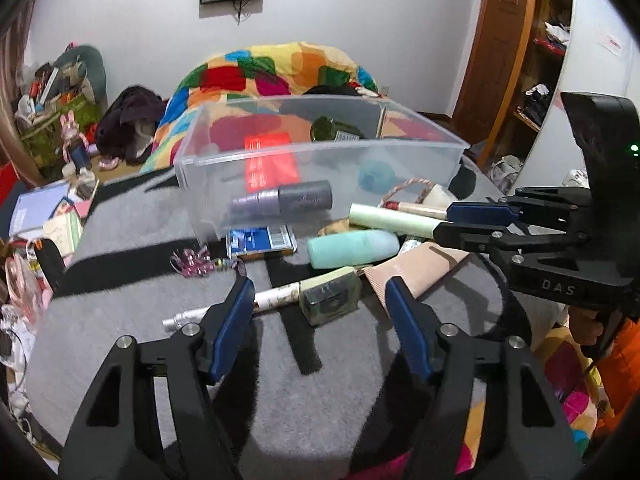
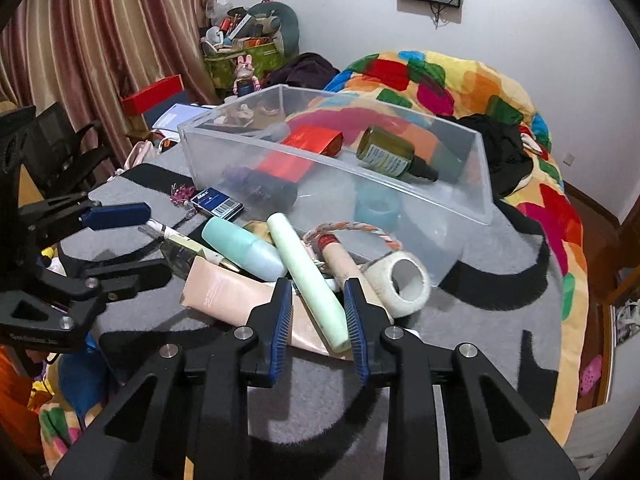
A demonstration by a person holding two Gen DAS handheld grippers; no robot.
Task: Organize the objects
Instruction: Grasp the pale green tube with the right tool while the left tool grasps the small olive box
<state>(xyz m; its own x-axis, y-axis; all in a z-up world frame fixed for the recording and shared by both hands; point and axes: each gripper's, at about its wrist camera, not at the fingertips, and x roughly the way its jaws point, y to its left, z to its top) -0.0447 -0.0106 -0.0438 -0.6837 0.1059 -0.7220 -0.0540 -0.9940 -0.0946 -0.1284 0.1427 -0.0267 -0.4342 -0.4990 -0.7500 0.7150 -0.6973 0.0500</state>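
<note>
A clear plastic bin (image 1: 320, 148) (image 2: 472, 184) stands on a grey and black mat and holds a red box (image 2: 316, 140), a dark green bottle (image 2: 392, 158), a dark tube (image 1: 304, 198) and a blue ring (image 2: 378, 206). In front lies a pile: a pale green tube (image 2: 310, 276) (image 1: 392, 220), a teal bottle (image 1: 354, 248) (image 2: 244, 248), a beige tube (image 1: 416, 268) (image 2: 228, 292), a square glass bottle (image 1: 330, 294), a tape roll (image 2: 404, 280). My left gripper (image 1: 320, 292) is open, just short of the glass bottle. My right gripper (image 2: 316, 296) is open around the pale green tube's near end.
A blue card pack (image 1: 262, 240) and a pink hair clip (image 1: 192, 262) lie left of the pile. A colourful quilt (image 2: 460, 80) lies behind the bin. Clutter and books (image 1: 44, 208) sit at the mat's left edge. A braided rope ring (image 2: 352, 228) lies by the bin.
</note>
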